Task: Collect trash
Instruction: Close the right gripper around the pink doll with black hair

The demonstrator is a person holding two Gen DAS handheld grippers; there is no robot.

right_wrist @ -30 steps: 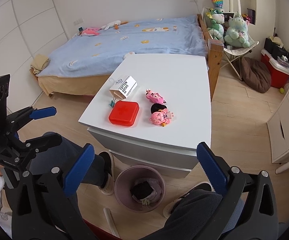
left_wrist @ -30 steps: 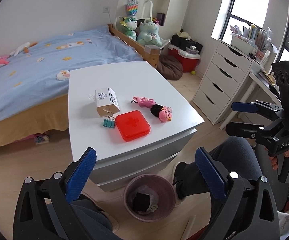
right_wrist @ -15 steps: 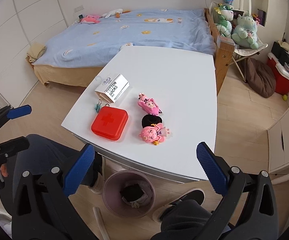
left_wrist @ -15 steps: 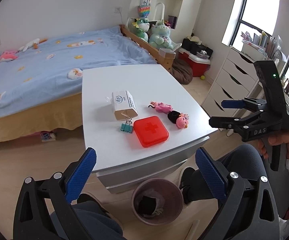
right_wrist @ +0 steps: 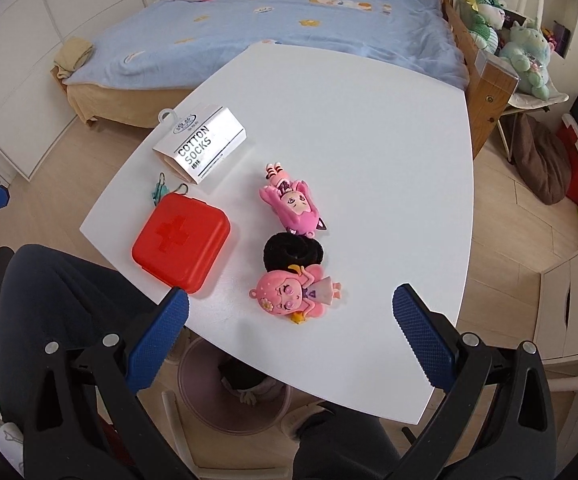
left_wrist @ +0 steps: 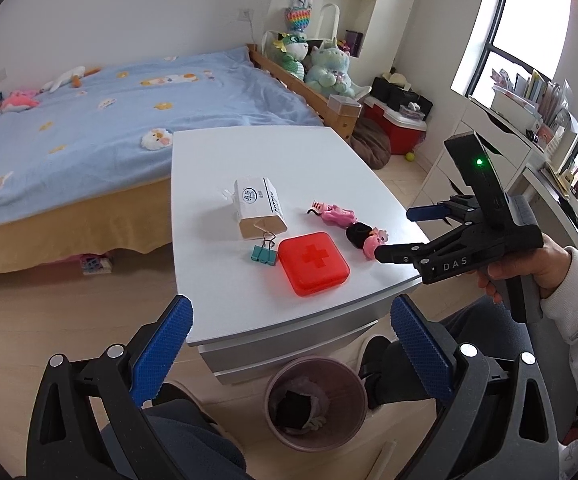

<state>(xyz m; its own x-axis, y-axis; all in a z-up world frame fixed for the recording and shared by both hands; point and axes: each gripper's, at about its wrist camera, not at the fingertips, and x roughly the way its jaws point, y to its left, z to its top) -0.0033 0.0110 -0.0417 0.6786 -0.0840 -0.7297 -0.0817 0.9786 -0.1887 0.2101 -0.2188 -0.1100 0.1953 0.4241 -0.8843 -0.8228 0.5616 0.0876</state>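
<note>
A white table [left_wrist: 249, 152] [right_wrist: 369, 120] carries a cotton-socks package [left_wrist: 259, 206] [right_wrist: 201, 142], a teal binder clip [left_wrist: 264, 254] [right_wrist: 160, 190], a red first-aid box [left_wrist: 313, 262] [right_wrist: 181, 242], a black hair tie [left_wrist: 356, 234] [right_wrist: 293, 254] and two pink figures [left_wrist: 335, 213] [right_wrist: 291, 200] [right_wrist: 293, 292]. A pink trash bin [left_wrist: 315, 400] [right_wrist: 233, 396] with dark trash inside stands on the floor under the table's near edge. My left gripper [left_wrist: 289, 344] is open and empty, low before the table. My right gripper [right_wrist: 289, 326] [left_wrist: 397, 230] is open and empty, over the table's near edge by the pink figure.
A bed with a blue cover [left_wrist: 109, 120] lies behind the table. White drawers [left_wrist: 489, 136] and a red cooler [left_wrist: 399, 130] stand at the right. Plush toys [left_wrist: 325, 68] sit by the bed end. My knees [right_wrist: 61, 292] are beside the bin.
Both grippers have moved forward and up toward the table. The right gripper now reaches over the table's near edge by the pink figures. Both stay open.
</note>
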